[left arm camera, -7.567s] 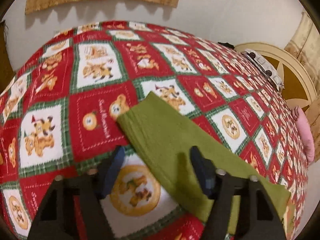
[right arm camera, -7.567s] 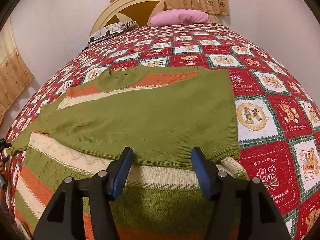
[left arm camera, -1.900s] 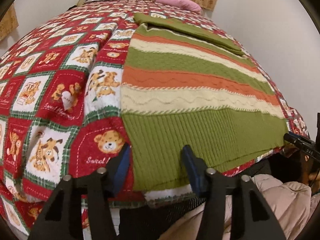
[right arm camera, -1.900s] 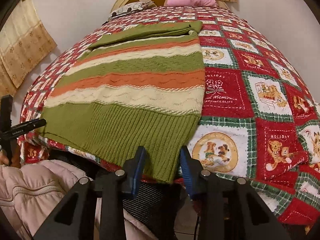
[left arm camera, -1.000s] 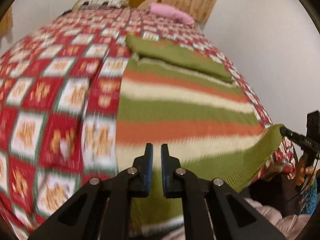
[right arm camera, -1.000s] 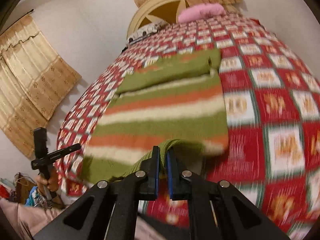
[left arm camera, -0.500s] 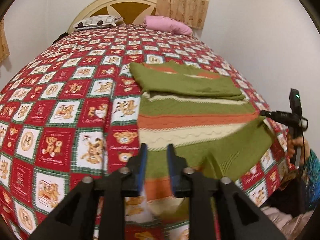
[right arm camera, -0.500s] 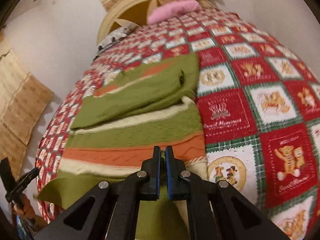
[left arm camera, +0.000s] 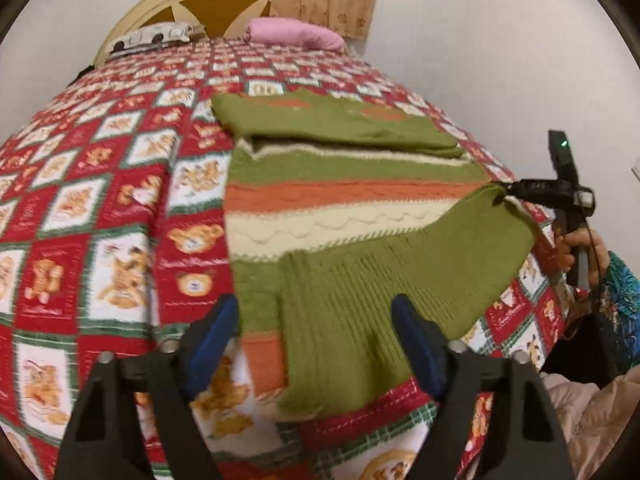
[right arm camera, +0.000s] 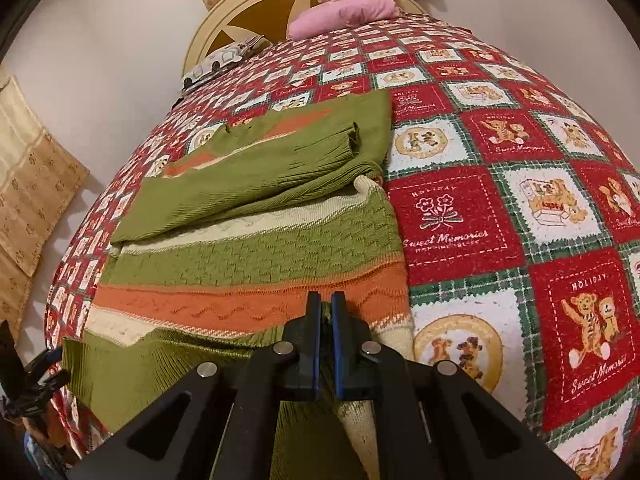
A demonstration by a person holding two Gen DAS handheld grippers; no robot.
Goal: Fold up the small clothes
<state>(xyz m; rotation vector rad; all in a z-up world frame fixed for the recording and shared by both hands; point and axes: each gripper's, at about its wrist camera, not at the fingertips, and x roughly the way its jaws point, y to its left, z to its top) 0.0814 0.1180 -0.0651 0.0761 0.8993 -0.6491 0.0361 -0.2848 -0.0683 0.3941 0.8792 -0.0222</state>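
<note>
Both grippers work the striped green, orange and cream knitted sweater (left arm camera: pixel 344 200) on the red teddy-bear quilt (left arm camera: pixel 100 216). Right gripper (right arm camera: pixel 326 320) stays pinched on its ribbed hem (left arm camera: pixel 400 280), carrying the fold toward the collar; left gripper (left arm camera: pixel 314 332), jaws just spread wide, straddles the hem without pressing it.

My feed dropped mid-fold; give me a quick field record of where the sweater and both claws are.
garment: striped sweater on the bed quilt
sleeves: folded across the top
hem: ribbed green hem partly folded up over the stripes
left claw: open, jaws just opened, hem released below
right claw: shut on the hem's right corner
</note>
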